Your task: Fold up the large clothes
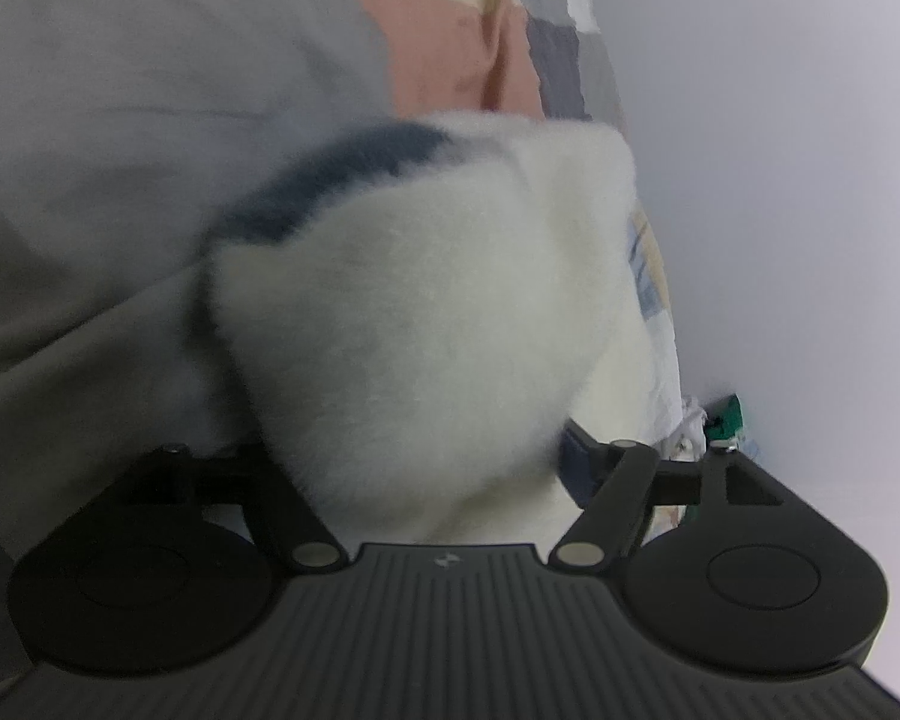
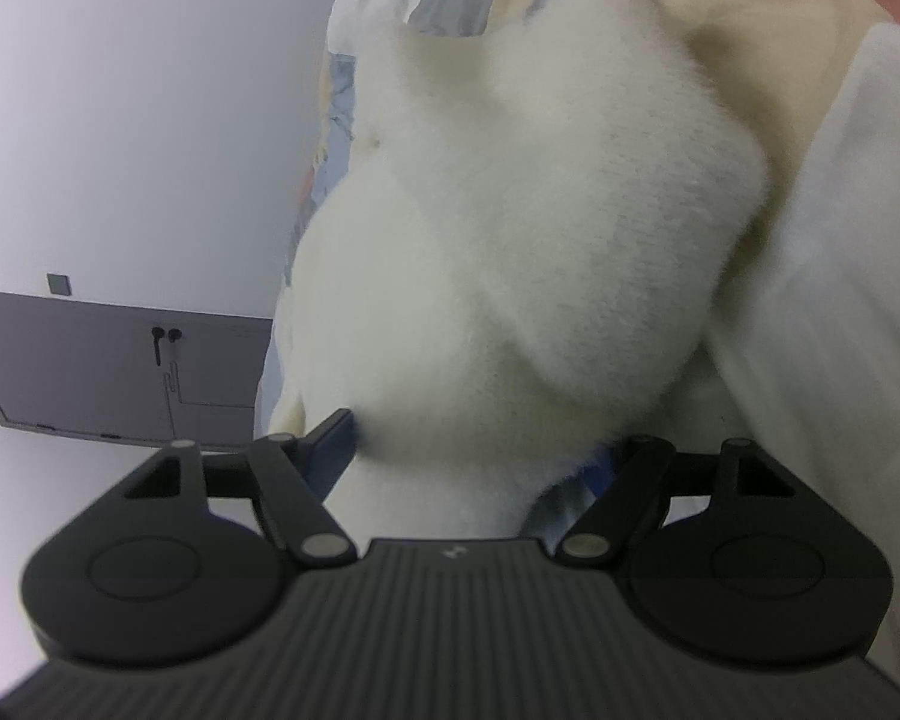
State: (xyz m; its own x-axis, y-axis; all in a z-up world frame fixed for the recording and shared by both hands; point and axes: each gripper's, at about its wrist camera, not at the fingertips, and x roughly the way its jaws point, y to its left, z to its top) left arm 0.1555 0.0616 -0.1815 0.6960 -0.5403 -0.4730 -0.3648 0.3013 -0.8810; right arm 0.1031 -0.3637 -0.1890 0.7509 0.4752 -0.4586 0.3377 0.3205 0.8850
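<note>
A thick, fluffy white garment (image 1: 426, 300) with a dark blue stripe (image 1: 342, 180) fills the middle of the left wrist view. It bulges up between the jaws of my left gripper (image 1: 414, 444) and hides the fingertips, so whether they press on it does not show. In the right wrist view the same white fluffy garment (image 2: 510, 210) is bunched between the jaws of my right gripper (image 2: 474, 438). Both of that gripper's fingers sit against the wad, and only their bases show beside it.
Grey cloth (image 1: 120, 150) lies to the left, with a patchwork cover (image 1: 450, 48) in pink, cream and grey behind it. A pale wall (image 1: 780, 180) is at the right. In the right wrist view there is a grey cabinet (image 2: 120, 360) at the left, beige cloth (image 2: 750, 30) and white cloth (image 2: 840, 300).
</note>
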